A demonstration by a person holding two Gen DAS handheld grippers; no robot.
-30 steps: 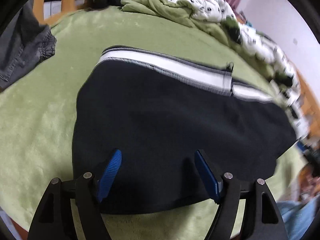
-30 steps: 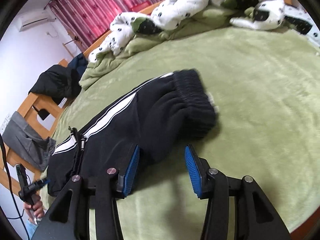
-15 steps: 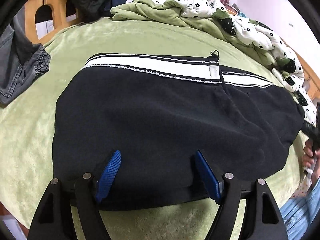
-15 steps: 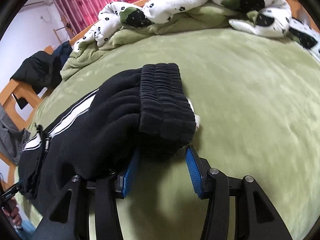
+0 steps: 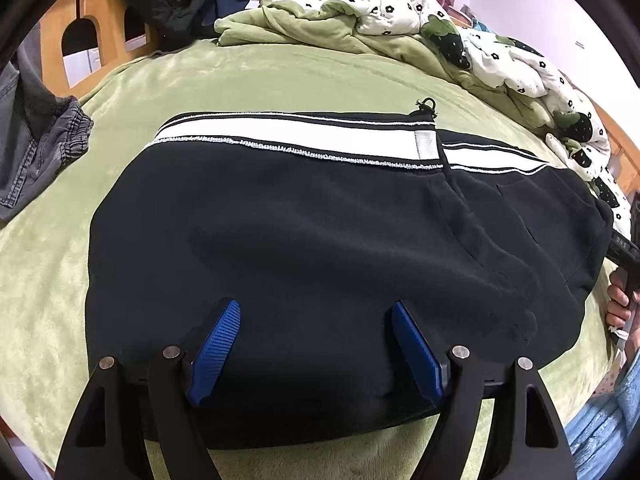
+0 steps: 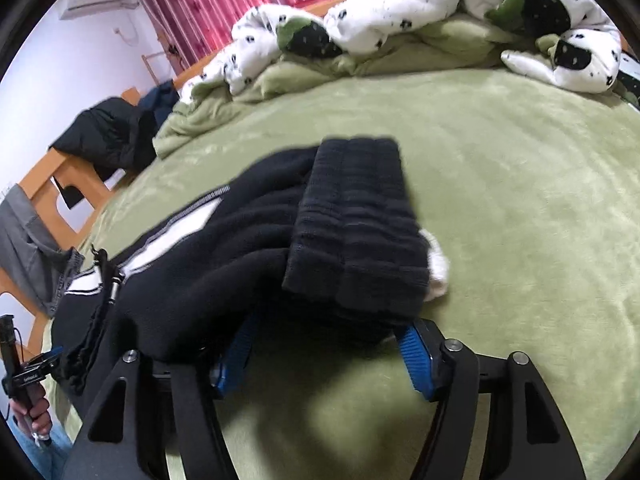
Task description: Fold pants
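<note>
One black pants (image 5: 304,248), two tools, apparently unclamped

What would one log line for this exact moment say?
stage: pants folding | pants: folded on green bed | left claw: open above pants | right claw: opening, ribbed waistband between its pads
</note>
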